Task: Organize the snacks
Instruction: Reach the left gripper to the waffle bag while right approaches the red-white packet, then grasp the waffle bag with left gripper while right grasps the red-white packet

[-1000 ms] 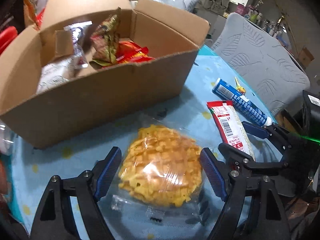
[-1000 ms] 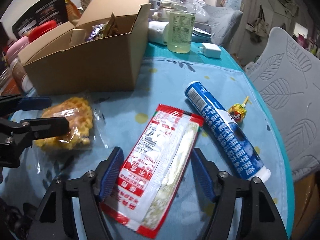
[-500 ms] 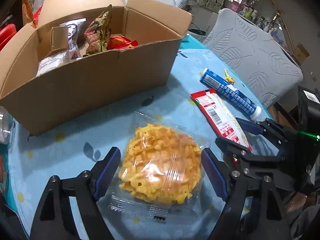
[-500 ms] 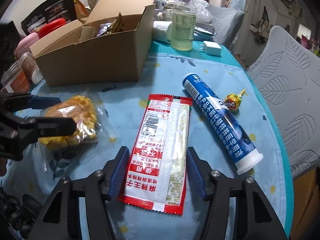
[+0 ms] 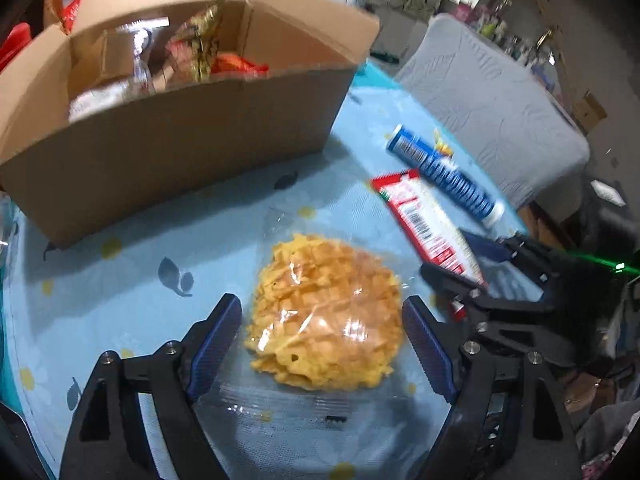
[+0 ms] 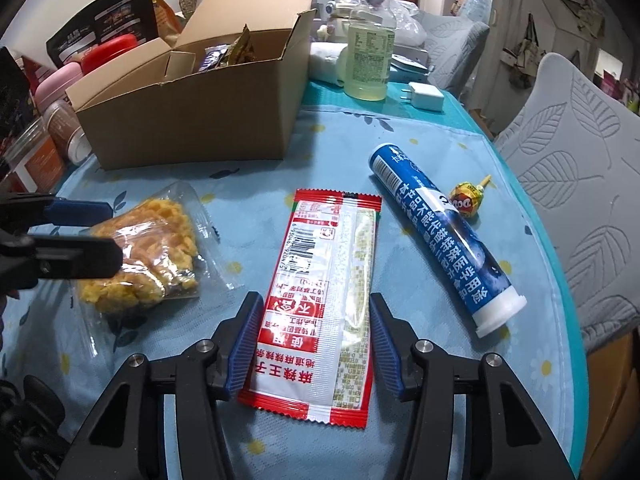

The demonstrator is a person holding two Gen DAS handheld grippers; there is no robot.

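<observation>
A clear bag of yellow waffle snack (image 5: 326,316) lies on the blue tablecloth between the open fingers of my left gripper (image 5: 322,340); the pads look close to the bag's sides. It also shows in the right wrist view (image 6: 144,256). A red and white sachet (image 6: 324,292) lies flat between the open fingers of my right gripper (image 6: 314,340), seen too in the left wrist view (image 5: 428,224). An open cardboard box (image 5: 172,136) holding several wrapped snacks stands behind; it also shows in the right wrist view (image 6: 200,116).
A blue tube (image 6: 444,236) and a small lollipop (image 6: 466,198) lie right of the sachet. A bottle (image 6: 370,60) and a white charger (image 6: 426,96) stand behind the box. Jars and cans (image 6: 60,128) crowd the left. A grey chair (image 6: 580,160) stands beside the table's right edge.
Both grippers have drawn back and down a little. The right gripper's fingers have narrowed around the sachet. The snacks have not moved.
</observation>
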